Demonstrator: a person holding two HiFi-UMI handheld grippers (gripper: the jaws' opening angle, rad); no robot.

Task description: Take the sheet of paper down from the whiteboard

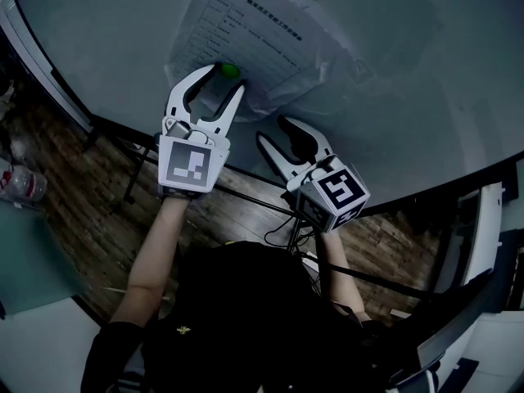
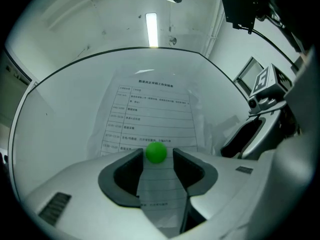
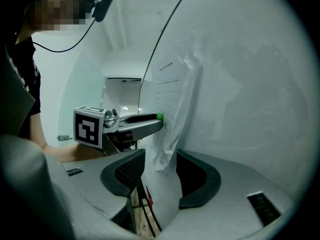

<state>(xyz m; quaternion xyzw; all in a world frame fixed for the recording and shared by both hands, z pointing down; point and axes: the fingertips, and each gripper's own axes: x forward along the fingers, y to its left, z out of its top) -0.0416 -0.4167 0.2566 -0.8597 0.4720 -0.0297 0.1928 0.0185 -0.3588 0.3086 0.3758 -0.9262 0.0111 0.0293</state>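
A printed sheet of paper (image 1: pixel 246 35) hangs crumpled on the whiteboard (image 1: pixel 409 72), pinned by a round green magnet (image 1: pixel 230 70). My left gripper (image 1: pixel 227 78) stands open at the board. In the left gripper view the magnet (image 2: pixel 156 152) sits between its tips with thin gaps on either side, over the paper (image 2: pixel 150 114). My right gripper (image 1: pixel 273 129) is open just below and to the right. In the right gripper view (image 3: pixel 160 159) the sheet's loose lower corner (image 3: pixel 165 156) hangs between the jaws, and the pads do not press on it.
The whiteboard's dark lower frame (image 1: pixel 246 174) runs just under both grippers. Below are stand legs and cables (image 1: pixel 278 219) over a wooden floor. A plastic bottle (image 1: pixel 20 182) lies at far left beside a pale table (image 1: pixel 24 268). The person's dark torso fills the bottom.
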